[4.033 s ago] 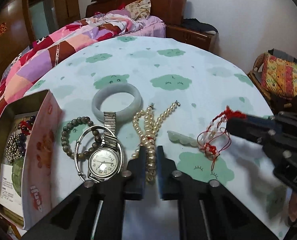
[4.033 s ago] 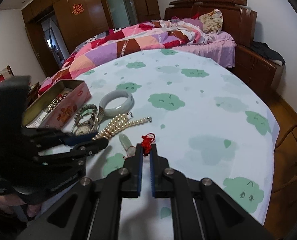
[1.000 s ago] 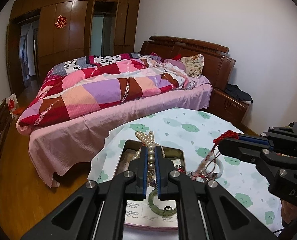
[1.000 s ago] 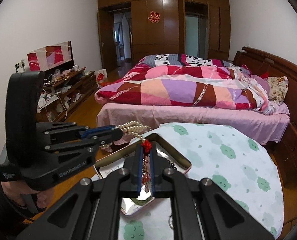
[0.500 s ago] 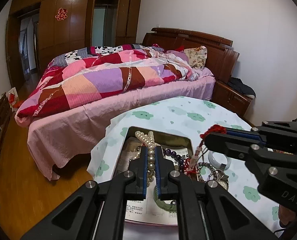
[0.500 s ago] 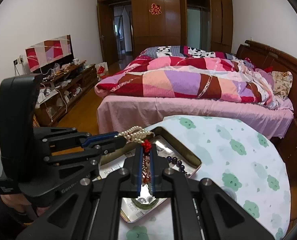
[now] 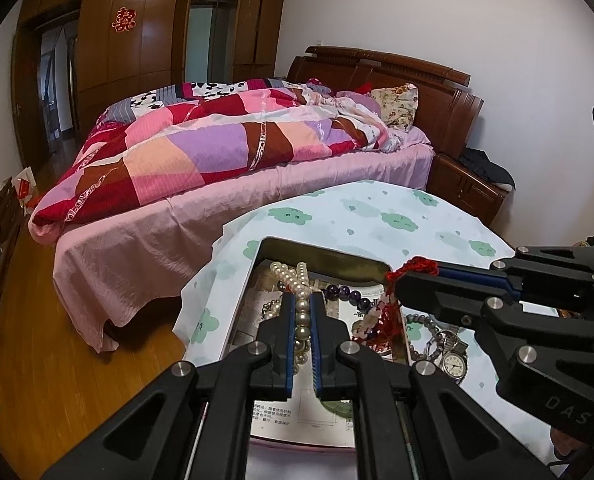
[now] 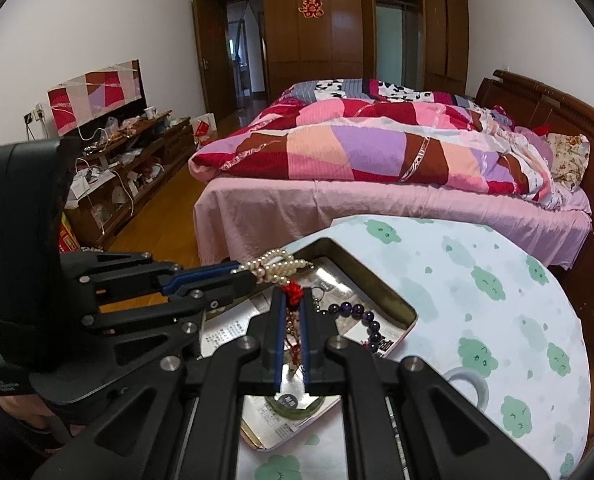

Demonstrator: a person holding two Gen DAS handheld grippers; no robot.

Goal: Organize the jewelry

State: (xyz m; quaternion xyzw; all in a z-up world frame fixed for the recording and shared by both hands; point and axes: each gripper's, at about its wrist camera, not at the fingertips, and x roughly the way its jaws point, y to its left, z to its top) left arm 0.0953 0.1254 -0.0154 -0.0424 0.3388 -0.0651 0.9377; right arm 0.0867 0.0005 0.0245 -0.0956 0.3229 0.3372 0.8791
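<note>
Bed (image 7: pixel 225 216) with patchwork quilt (image 7: pixel 217 140) just beyond the table (image 7: pixel 417 216). Wardrobe (image 8: pixel 337 40) behind the bed; cluttered shelf (image 8: pixel 129 152) along its far side.

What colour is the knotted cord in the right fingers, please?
Red cord, clearest in the right wrist view.

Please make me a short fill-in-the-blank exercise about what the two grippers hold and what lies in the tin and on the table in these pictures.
1. The left gripper is shut on a string of ____.
2. The right gripper holds a bracelet tied with ____ cord.
3. Both grippers are above the open tin box, where a bracelet of dark ____ beads lies.
4. On the tablecloth, right of the tin, lies a ____ with a white dial.

Missing words: pearls; red; purple; watch
</note>
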